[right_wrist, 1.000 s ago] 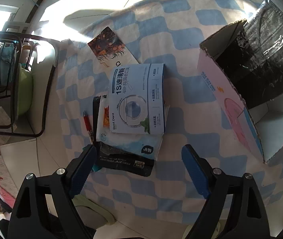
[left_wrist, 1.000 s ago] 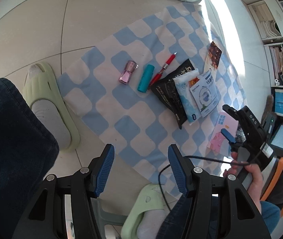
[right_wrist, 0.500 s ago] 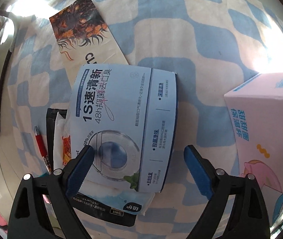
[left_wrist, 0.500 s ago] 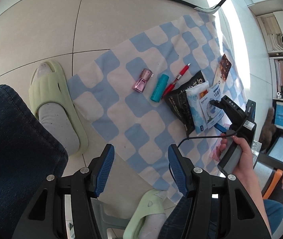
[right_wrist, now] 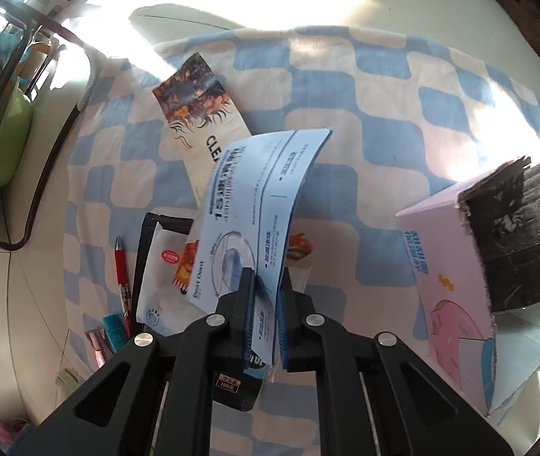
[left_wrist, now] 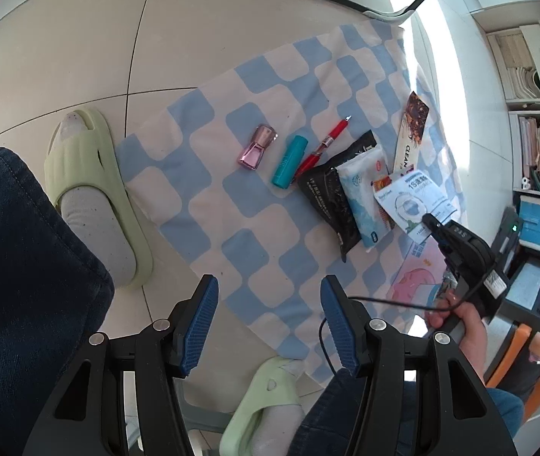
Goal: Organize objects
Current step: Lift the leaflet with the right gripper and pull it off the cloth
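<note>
My right gripper [right_wrist: 268,296] is shut on a light blue packet [right_wrist: 262,197] and holds it lifted and bent above the blue-and-white checked cloth [right_wrist: 346,87]. The left wrist view shows that gripper [left_wrist: 431,222] at the packet's [left_wrist: 412,195] near edge. On the cloth lie a white wipes pack [left_wrist: 363,193], a black pouch [left_wrist: 327,197], a red pen [left_wrist: 323,144], a teal tube [left_wrist: 289,161], a pink bottle [left_wrist: 256,148] and a long sachet [left_wrist: 410,133]. My left gripper [left_wrist: 268,319] is open and empty above the cloth's near edge.
A pink cardboard box [right_wrist: 456,285] with a black-lined opening stands on the cloth to the right of the packet. Feet in green slippers [left_wrist: 95,190] rest at the cloth's left and near edges. A black metal frame [right_wrist: 30,121] stands on the tiled floor.
My right gripper came down over the light blue packet, shut on its edge and lifted it off the pile. My left gripper stayed open, with its view shifting slightly.
</note>
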`<control>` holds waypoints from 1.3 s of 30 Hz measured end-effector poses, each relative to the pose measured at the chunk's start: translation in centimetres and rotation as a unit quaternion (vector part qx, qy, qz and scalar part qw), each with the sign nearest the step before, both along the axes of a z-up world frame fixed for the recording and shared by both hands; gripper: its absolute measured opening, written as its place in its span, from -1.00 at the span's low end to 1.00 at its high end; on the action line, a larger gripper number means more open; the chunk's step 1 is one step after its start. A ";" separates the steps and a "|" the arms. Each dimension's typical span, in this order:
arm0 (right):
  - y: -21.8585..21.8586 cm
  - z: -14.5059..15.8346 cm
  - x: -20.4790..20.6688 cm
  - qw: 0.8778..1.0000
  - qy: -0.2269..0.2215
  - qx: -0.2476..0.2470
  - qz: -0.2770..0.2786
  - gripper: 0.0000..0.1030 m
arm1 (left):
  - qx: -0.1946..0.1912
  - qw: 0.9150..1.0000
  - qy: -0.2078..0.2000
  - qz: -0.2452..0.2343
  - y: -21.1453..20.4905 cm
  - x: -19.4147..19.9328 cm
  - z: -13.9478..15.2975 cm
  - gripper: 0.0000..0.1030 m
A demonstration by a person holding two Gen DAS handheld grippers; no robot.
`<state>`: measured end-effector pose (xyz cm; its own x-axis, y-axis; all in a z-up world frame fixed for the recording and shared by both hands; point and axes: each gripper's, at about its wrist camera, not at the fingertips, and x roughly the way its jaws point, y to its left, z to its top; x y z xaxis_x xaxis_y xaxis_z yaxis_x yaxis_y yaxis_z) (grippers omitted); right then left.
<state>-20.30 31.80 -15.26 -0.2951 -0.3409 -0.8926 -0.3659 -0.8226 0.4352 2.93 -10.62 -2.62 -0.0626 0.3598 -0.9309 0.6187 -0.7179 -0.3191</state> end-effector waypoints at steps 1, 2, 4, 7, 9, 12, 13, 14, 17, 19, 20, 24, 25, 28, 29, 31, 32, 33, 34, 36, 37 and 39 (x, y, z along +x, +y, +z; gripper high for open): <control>-0.4 1.3 0.7 1.000 0.011 0.016 0.013 -0.94 | -0.001 1.000 0.003 -0.002 0.3 -0.1 0.2 0.05; -0.7 2.6 1.1 0.999 0.021 0.032 0.028 -0.99 | -0.001 1.000 0.006 -0.005 0.6 -0.2 0.4 0.05; -1.6 4.7 3.0 0.996 0.036 0.059 0.060 -0.98 | 0.004 1.000 0.009 -0.009 1.3 -0.3 0.6 0.05; -3.0 6.0 6.0 0.992 0.035 0.068 0.100 -0.98 | 0.014 1.000 0.018 -0.012 2.4 -0.3 0.9 0.05; -3.8 5.4 8.2 0.992 0.016 0.056 0.116 -0.98 | 0.018 0.999 0.021 -0.020 3.1 -0.4 1.0 0.05; -4.7 3.1 10.7 0.992 -0.028 0.027 0.120 -0.98 | 0.017 0.999 0.020 -0.034 3.9 -0.6 0.9 0.05; -4.8 2.4 11.5 0.992 -0.043 0.013 0.116 -0.98 | 0.017 0.999 0.017 -0.037 4.1 -0.7 0.9 0.05; -4.9 1.6 12.1 0.992 -0.058 0.000 0.110 -0.98 | 0.017 0.999 0.016 -0.038 4.3 -0.8 0.8 0.05; -5.5 0.0 12.9 0.991 -0.084 -0.016 0.107 -0.98 | 0.016 0.999 0.015 -0.045 4.8 -1.1 0.8 0.05; -6.0 -0.7 12.9 0.988 -0.092 -0.006 0.123 -0.98 | 0.012 0.998 0.013 -0.052 5.1 -1.3 0.9 0.05; -6.2 -0.9 12.9 0.987 -0.094 0.000 0.129 -0.98 | 0.010 0.998 0.011 -0.055 5.2 -1.3 0.9 0.05; -6.7 -2.0 12.6 0.985 -0.108 0.001 0.137 -0.98 | 0.005 0.999 0.004 -0.050 5.0 -1.2 0.7 0.05; -6.8 -2.4 12.6 0.984 -0.114 0.000 0.139 -0.98 | 0.005 0.999 0.002 -0.046 4.9 -1.2 0.7 0.05; -7.3 -3.4 12.4 0.980 -0.132 -0.006 0.147 -0.98 | 0.006 0.999 -0.004 -0.037 4.6 -1.1 0.5 0.05; -7.5 -3.6 12.4 0.979 -0.135 -0.006 0.150 -0.98 | 0.006 0.999 -0.005 -0.036 4.6 -1.1 0.5 0.05; -7.8 -3.9 12.4 0.978 -0.139 -0.003 0.157 -0.98 | 0.006 0.999 -0.007 -0.038 4.7 -1.3 0.4 0.05; -7.9 -4.0 12.4 0.977 -0.142 -0.002 0.161 -0.98 | 0.006 0.999 -0.007 -0.040 4.8 -1.3 0.4 0.05; -8.0 -4.2 12.4 0.976 -0.143 -0.002 0.164 -0.98 | 0.006 0.999 -0.007 -0.042 4.9 -1.5 0.4 0.05; -8.0 -4.3 12.4 0.976 -0.144 -0.003 0.166 -0.98 | 0.006 0.999 -0.008 -0.045 5.1 -1.6 0.4 0.05; -8.1 -4.5 12.5 0.976 -0.139 -0.003 0.167 -0.97 | 0.006 0.999 -0.007 -0.048 5.3 -1.8 0.4 0.05; -8.1 -4.6 12.6 0.977 -0.134 -0.001 0.168 -0.97 | 0.007 0.999 -0.007 -0.049 5.4 -1.8 0.4 0.05; -8.1 -4.7 12.8 0.977 -0.128 0.006 0.168 -0.96 | 0.006 0.999 -0.007 -0.053 5.5 -1.9 0.3 0.05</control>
